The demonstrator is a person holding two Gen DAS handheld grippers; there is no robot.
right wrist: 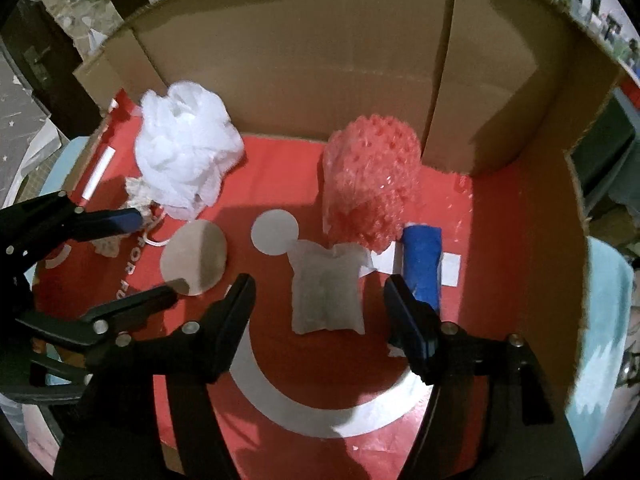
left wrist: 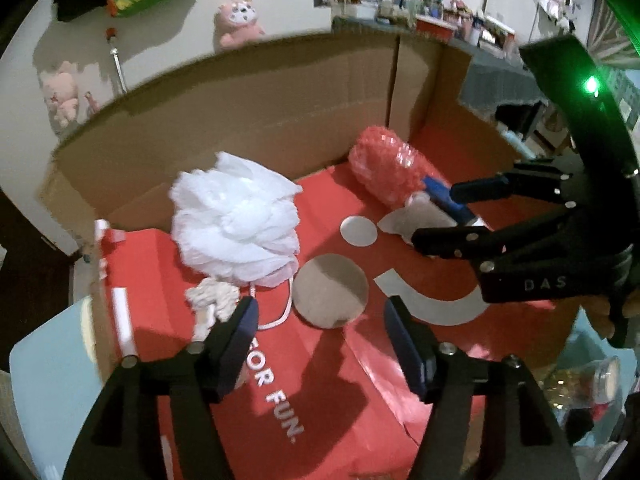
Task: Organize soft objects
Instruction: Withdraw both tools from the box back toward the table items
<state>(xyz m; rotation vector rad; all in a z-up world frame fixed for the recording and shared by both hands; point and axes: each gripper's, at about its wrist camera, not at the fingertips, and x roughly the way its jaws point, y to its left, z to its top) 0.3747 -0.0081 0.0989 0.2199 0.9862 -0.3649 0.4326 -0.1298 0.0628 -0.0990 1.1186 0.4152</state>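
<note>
Both tools work inside one open cardboard box (right wrist: 304,64) with a red printed floor, and every place below is given from the small grey pouch (right wrist: 326,292) lying near the middle of that floor.

Nearest, the right tool (right wrist: 320,304) hangs with its jaws spread wide, one to each side of the pouch and touching nothing. That straddle looks like a line-up for a pinch across the pouch's width, which I judge to be the step in hand.

The left tool (left wrist: 318,320) is also released, well to the left of the pouch, beside a knotted cream rope piece (left wrist: 212,300) and a flat round pad (left wrist: 330,290). It appears to wait near the rope, not yet gripping it.

Just right of the pouch lies a blue fabric roll (right wrist: 424,264), parked close, probably next in turn.

Behind the pouch and touching its top edge stands the pink bubble-wrap bundle (right wrist: 370,184). Farther back left, the white mesh pouf (right wrist: 184,156) sits near the rear wall.

All the soft things lie loose in this one box; nothing looks sorted yet.
</note>
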